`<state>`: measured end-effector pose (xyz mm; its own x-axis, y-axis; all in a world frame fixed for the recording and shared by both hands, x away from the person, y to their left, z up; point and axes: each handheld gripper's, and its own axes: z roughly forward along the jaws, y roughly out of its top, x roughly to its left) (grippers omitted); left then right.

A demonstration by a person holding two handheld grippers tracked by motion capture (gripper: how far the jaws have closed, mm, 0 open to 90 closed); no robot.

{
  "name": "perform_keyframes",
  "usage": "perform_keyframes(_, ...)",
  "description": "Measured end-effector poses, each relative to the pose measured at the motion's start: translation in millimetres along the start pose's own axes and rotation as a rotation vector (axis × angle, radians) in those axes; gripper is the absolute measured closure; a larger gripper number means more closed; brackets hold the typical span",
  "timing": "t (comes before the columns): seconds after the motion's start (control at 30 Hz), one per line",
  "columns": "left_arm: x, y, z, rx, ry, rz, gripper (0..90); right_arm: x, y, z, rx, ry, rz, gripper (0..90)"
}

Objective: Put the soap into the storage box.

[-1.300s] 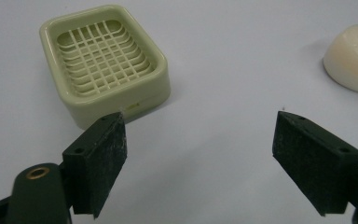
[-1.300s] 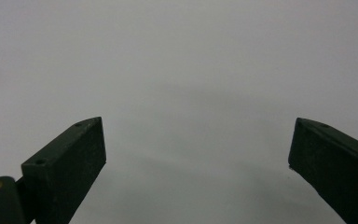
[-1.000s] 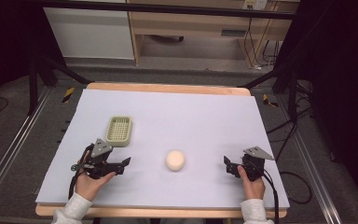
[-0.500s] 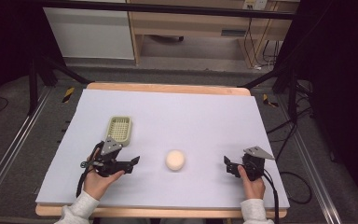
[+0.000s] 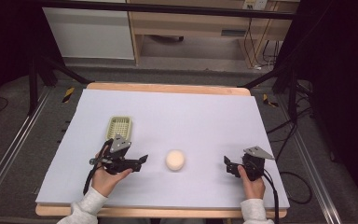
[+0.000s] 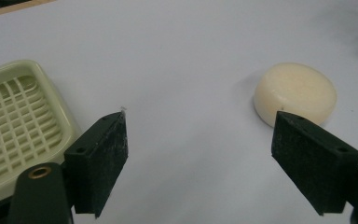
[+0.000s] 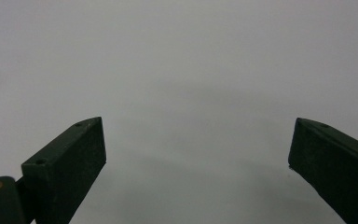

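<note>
A cream round puck lies on the white table sheet near the front middle. In the left gripper view the puck sits just beyond the right jaw, off to that side. My left gripper is open, a short way left of the puck and pointing at it, with nothing between its jaws. A pale green slatted dish rests just behind the left hand; the dish is beside the left jaw. My right gripper stays at the front right, open over bare sheet.
The white sheet covers a wooden table whose front edge is close to both hands. Black frame legs and cables stand off the table's right side. Rails run along the floor at the left.
My left gripper has moved right and a little forward, closing most of the distance to the puck. The right gripper, puck and dish have not moved.
</note>
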<state>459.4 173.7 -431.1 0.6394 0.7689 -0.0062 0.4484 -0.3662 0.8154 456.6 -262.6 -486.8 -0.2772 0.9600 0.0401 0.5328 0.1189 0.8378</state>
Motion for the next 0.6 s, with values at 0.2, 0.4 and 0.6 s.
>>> perform_keyframes(0.2, -5.4, 5.0, 5.7, 0.009, -0.01, 0.012, 18.1, 0.1, 0.1, -0.2, 0.002, 0.004, 0.004, 4.3)
perform_keyframes(0.4, -11.0, 10.6, 10.7, 0.01, -0.02, 0.018, 18.1, -0.1, 0.1, -0.1, 0.002, 0.005, 0.004, 4.3)
perform_keyframes(0.6, -14.8, 15.6, 16.0, 0.015, -0.027, 0.024, 18.2, -0.2, 0.0, 0.0, 0.001, 0.003, 0.002, 4.3)
